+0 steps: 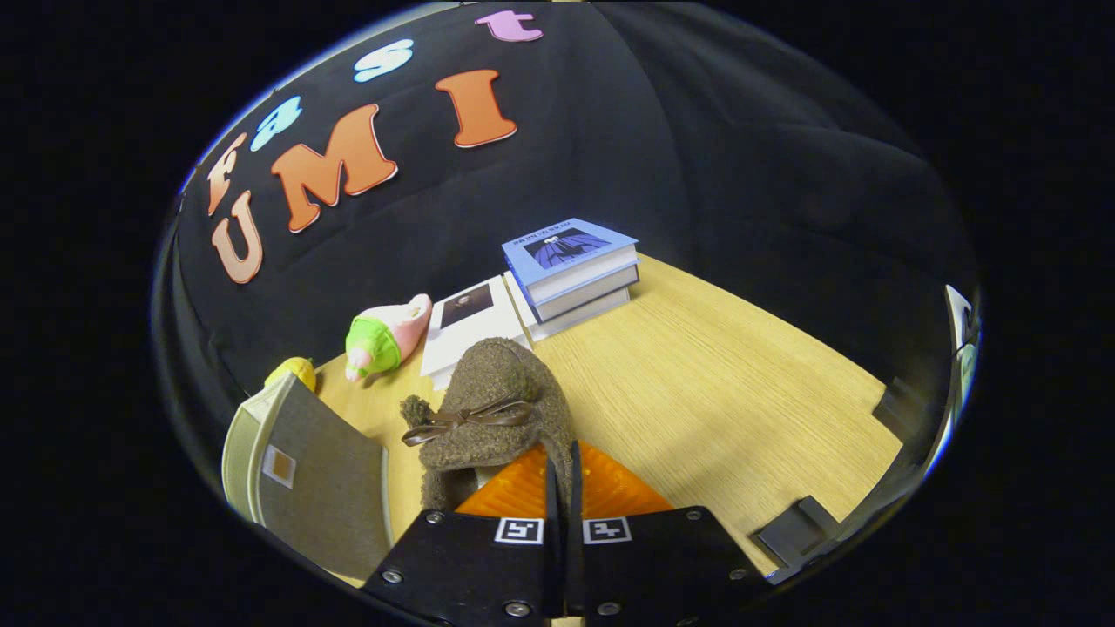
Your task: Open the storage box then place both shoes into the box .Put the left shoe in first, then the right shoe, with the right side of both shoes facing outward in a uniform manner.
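Wooden table [740, 383], black cloth wall behind. Gripper [562, 488] clenched on brown fuzzy shoe [501, 401], both fingers pinching rear collar edge. Shoe long axis runs near-to-far, toe pointing away toward books [571, 274], bow on top. Storage box [305, 470] near left, lid raised. Plush toy [383, 340] far left.
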`<state>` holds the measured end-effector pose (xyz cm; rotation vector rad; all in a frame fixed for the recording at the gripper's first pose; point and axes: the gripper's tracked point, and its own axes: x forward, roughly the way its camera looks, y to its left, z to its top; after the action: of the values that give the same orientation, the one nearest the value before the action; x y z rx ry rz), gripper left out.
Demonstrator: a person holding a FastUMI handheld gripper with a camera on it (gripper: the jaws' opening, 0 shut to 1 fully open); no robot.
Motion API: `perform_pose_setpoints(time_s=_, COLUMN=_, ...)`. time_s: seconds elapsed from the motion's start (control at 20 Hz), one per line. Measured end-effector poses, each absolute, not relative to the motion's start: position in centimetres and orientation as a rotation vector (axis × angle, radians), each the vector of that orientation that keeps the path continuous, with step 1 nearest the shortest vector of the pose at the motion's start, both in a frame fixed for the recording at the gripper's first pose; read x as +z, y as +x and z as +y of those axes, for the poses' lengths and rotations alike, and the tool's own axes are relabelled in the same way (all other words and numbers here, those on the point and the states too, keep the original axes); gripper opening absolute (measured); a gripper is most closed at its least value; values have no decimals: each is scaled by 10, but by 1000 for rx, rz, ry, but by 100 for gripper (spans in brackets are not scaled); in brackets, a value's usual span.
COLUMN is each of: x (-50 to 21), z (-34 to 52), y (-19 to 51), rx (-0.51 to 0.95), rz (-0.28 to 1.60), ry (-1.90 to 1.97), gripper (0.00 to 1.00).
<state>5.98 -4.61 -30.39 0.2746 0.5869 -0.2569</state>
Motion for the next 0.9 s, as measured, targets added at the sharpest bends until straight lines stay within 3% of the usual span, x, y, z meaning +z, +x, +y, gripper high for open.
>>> perform_pose_setpoints(time_s=0.55, x=-209, z=47, y=71, rx=-172, rz=493, ry=252, gripper=2)
perform_pose_setpoints(time_s=0.9, x=-185, z=126, y=78, rx=-92, rz=481, ry=242, gripper=2)
